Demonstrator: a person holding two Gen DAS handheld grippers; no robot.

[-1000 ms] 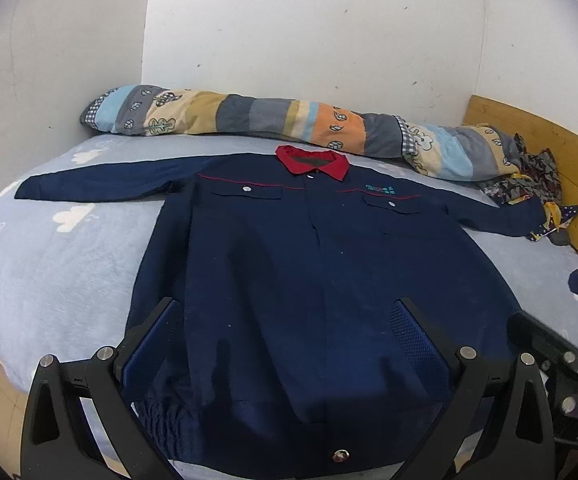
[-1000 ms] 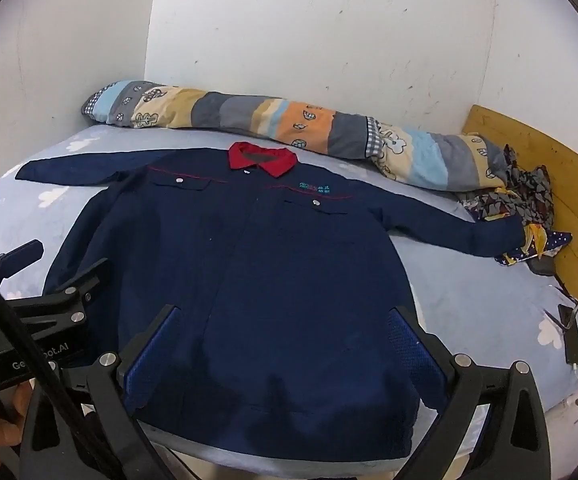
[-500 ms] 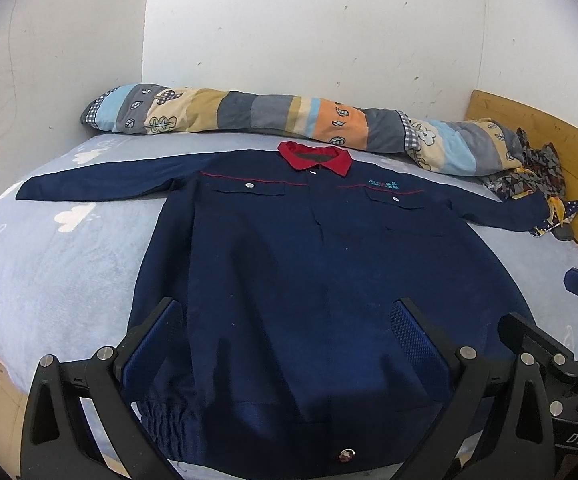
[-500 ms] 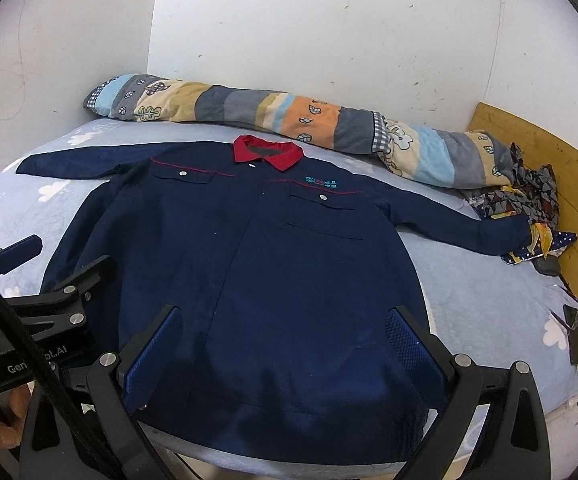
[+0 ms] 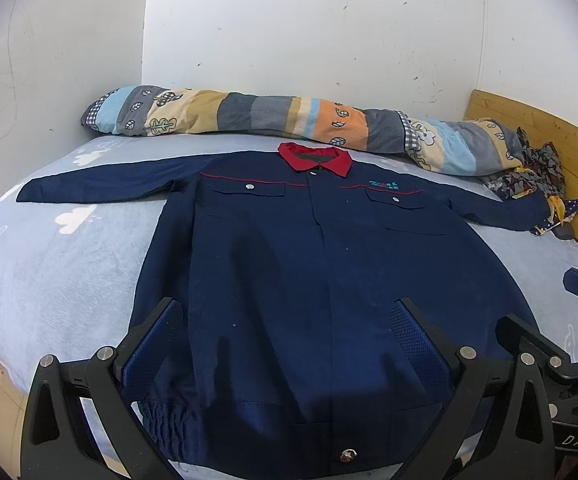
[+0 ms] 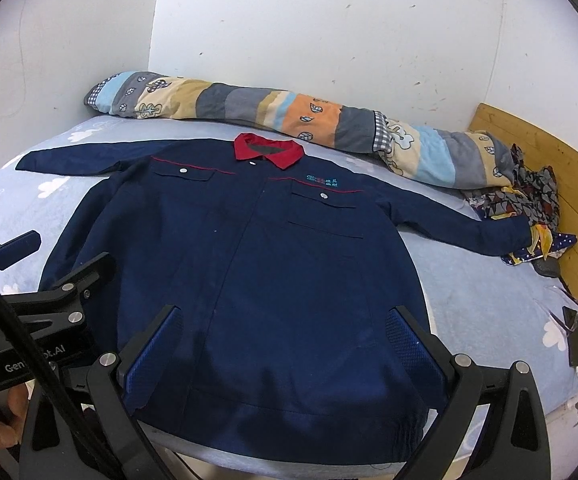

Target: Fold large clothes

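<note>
**Jacket Spread Flat, Both Grippers Above Its Hem**

A large navy work jacket (image 5: 309,280) with a red collar (image 5: 315,158) lay face up and unfolded on the pale blue cloud-print bed (image 5: 49,272), both sleeves stretched out sideways and its hem at the near edge. The left gripper (image 5: 289,344) hovered over the lower front, jaws wide apart and holding nothing. The right gripper (image 6: 285,344) hung likewise, jaws spread and empty. A long striped patchwork quilt roll (image 6: 289,116) lay along the wall beyond the collar. Crumpled patterned cloth (image 6: 525,192) sat beside the wooden headboard (image 6: 577,184).
</note>
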